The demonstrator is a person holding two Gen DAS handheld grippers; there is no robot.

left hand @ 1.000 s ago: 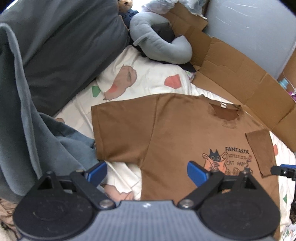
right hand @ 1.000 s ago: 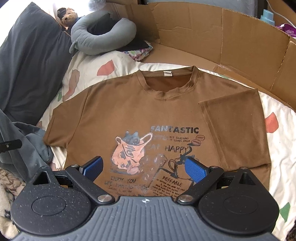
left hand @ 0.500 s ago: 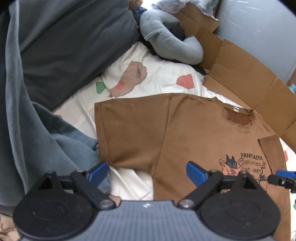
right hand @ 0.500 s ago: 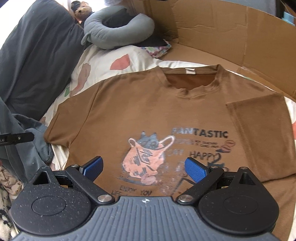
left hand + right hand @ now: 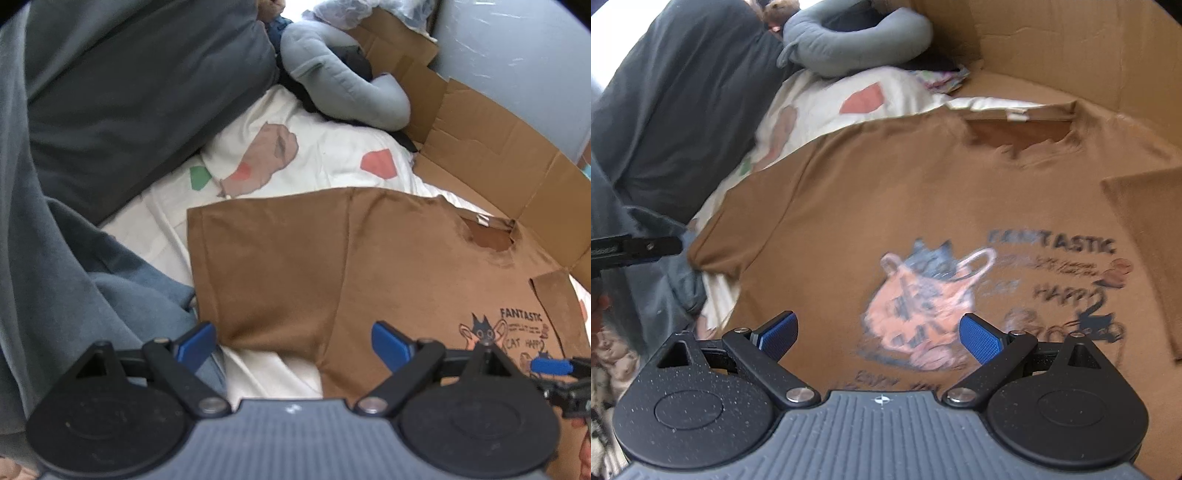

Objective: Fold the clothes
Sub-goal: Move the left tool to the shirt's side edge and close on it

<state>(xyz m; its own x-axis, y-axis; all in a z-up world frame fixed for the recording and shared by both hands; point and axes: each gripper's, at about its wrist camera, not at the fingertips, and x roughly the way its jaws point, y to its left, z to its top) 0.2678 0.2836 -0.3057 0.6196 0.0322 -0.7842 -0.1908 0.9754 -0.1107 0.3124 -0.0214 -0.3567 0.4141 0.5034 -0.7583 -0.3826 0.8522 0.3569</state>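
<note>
Both of our grippers have slid toward the shirt's spread sleeve since a second ago, so the brown T-shirt [image 5: 406, 266] now fills more of each frame and the print has shifted right in both views. Our left gripper [image 5: 293, 345] hangs with its blue pads wide apart and nothing between them, above the sleeve's lower hem at the bottom centre of its frame. Our right gripper [image 5: 879, 334] is equally wide and empty, low over the chest print [image 5: 923, 306], which is blurred in its view.

We see the shirt lying flat, front up, on the patterned white bedsheet [image 5: 325, 155], in the middle of both frames. Its one sleeve [image 5: 266, 273] lies spread out; the other sleeve [image 5: 1145, 251] is already folded in over the body at the right edge. The neckline [image 5: 1019, 134] sits in the upper right, against the cardboard wall [image 5: 491, 147].

Outward, a grey-blue garment [image 5: 92, 295] bunches at the left, just beside the spread sleeve, with a dark pillow [image 5: 129, 92] above it and a grey neck pillow [image 5: 343, 85] at the top.
</note>
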